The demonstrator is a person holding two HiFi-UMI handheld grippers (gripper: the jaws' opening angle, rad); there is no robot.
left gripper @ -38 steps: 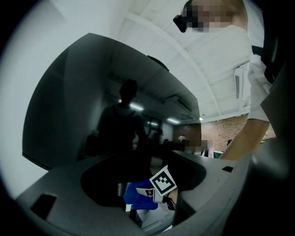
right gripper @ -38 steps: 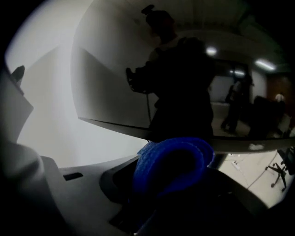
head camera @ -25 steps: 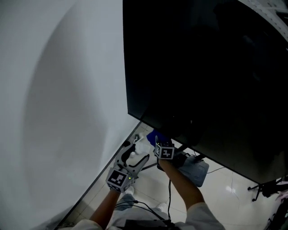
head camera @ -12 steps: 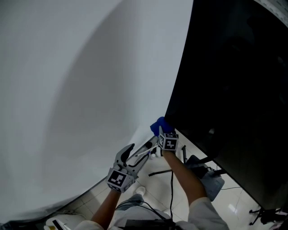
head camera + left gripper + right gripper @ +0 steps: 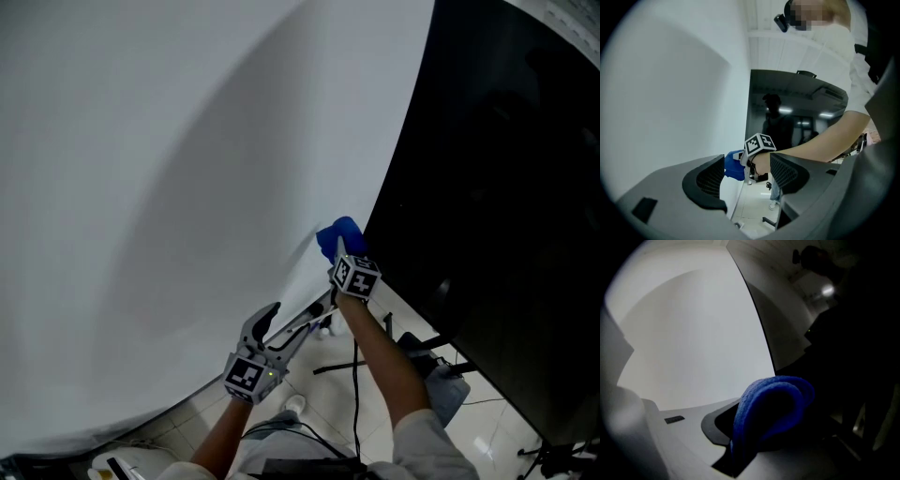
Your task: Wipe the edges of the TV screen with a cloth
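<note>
Right gripper [image 5: 343, 251] is clamped on a folded blue terry cloth [image 5: 338, 234]. In the right gripper view the cloth [image 5: 771, 408] bulges out in a thick loop from between the closed jaws of the right gripper [image 5: 754, 439].

Cloth position: at the left vertical edge of the large black TV screen [image 5: 506, 187], low down, just above its lower-left corner. It sits in the narrow space between that edge and the plain white wall [image 5: 141, 187]. The cloth's fold lies just beside the bezel. Contact is not resolvable in any view.

The square-marker cube [image 5: 354, 275] on the right gripper faces the head camera. The person's bare right forearm [image 5: 384, 361] reaches up to it from the lower frame.

Left gripper [image 5: 295, 317]: jaws spread apart, nothing held. In the left gripper view its jaws [image 5: 747, 180] frame only distant things: the marker cube [image 5: 758, 143], the cloth [image 5: 733, 165] and the right hand [image 5: 761, 164]. This gripper hangs below and to the left of the right one, near the foot of the wall, clear of the TV.

The screen [image 5: 797, 117] is dark and reflects ceiling lights in the left gripper view.

Below the TV's bottom edge there is a pale glossy tiled floor [image 5: 323, 389] with black cables [image 5: 354, 398] running across it.
</note>
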